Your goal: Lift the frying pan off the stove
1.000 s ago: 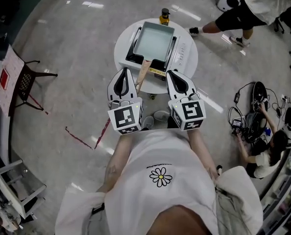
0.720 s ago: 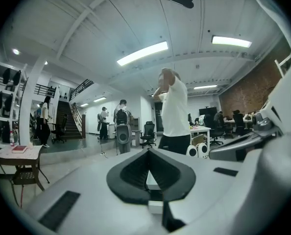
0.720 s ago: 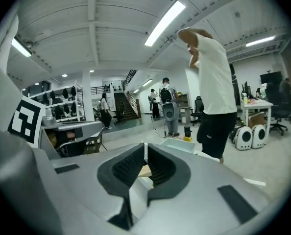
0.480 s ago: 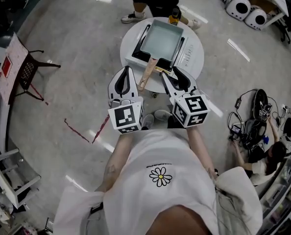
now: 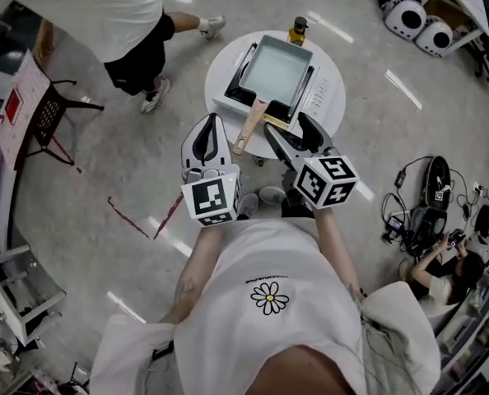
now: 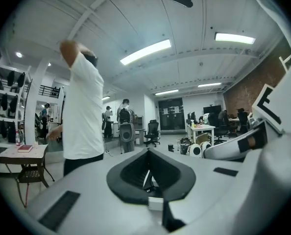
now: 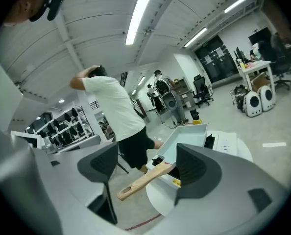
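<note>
A pale rectangular frying pan (image 5: 276, 66) sits on a portable stove (image 5: 309, 95) on a round white table (image 5: 333, 105). Its wooden handle (image 5: 249, 127) points toward me. My right gripper (image 5: 287, 127) hovers at the table's near edge, just right of the handle. Its jaws have just been opening and now stand wide with nothing between them. In the right gripper view the gripper (image 7: 149, 166) frames the handle (image 7: 143, 180) and pan (image 7: 190, 140) ahead, apart from both. My left gripper (image 5: 211, 120) hangs left of the handle, shut and empty; its closed jaws (image 6: 149, 173) face the room.
A yellow bottle (image 5: 297, 31) stands at the table's far edge. A person in a white shirt (image 5: 104, 15) walks at the upper left, near a small chair with a red sign (image 5: 39, 126). Another person (image 5: 442, 257) sits among cables at the right.
The right gripper's jaws have opened wide and the gripper has rolled. The walking person crossed from the table's far side to the upper left. The left gripper stayed put.
</note>
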Action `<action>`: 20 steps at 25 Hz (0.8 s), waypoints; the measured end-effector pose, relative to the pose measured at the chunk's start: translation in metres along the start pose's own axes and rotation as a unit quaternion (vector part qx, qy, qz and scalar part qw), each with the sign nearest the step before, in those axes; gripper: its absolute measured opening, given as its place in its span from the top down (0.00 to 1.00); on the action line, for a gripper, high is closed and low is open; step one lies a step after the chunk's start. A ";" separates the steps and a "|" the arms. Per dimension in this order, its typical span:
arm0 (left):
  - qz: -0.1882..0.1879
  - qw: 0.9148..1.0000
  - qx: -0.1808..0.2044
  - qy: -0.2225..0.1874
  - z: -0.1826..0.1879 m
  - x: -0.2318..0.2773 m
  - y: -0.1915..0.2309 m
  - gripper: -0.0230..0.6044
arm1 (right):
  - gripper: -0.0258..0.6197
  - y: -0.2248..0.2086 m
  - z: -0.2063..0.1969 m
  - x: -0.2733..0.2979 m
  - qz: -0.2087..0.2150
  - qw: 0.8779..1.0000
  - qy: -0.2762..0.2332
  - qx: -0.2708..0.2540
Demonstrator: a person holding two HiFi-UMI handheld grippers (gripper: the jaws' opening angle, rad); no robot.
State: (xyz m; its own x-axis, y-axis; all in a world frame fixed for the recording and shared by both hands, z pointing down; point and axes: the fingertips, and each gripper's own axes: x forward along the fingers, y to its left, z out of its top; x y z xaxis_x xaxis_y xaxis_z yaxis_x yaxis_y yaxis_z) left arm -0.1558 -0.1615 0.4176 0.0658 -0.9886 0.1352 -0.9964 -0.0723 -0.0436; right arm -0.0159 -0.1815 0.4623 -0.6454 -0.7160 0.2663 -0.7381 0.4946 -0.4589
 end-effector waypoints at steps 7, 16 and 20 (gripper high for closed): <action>0.002 1.000 -0.002 0.003 -0.001 0.003 0.000 0.96 | 0.41 -0.014 -0.012 0.009 0.029 0.990 0.023 0.136; 0.012 1.000 -0.005 0.018 -0.013 0.004 0.007 0.96 | 0.41 -0.042 -0.042 0.041 0.046 0.954 0.045 0.291; 0.021 0.999 -0.009 0.028 -0.020 0.004 0.011 0.96 | 0.42 -0.050 -0.067 0.060 0.058 0.923 0.065 0.374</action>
State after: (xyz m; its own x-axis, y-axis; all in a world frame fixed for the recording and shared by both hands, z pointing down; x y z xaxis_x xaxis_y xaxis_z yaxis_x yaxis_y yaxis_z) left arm -0.1672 -0.1633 0.4371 0.0221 -0.9819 0.1879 -0.9991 -0.0287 -0.0326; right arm -0.0308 -0.2158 0.5574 -0.7656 -0.5905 0.2553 -0.3509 0.0506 -0.9351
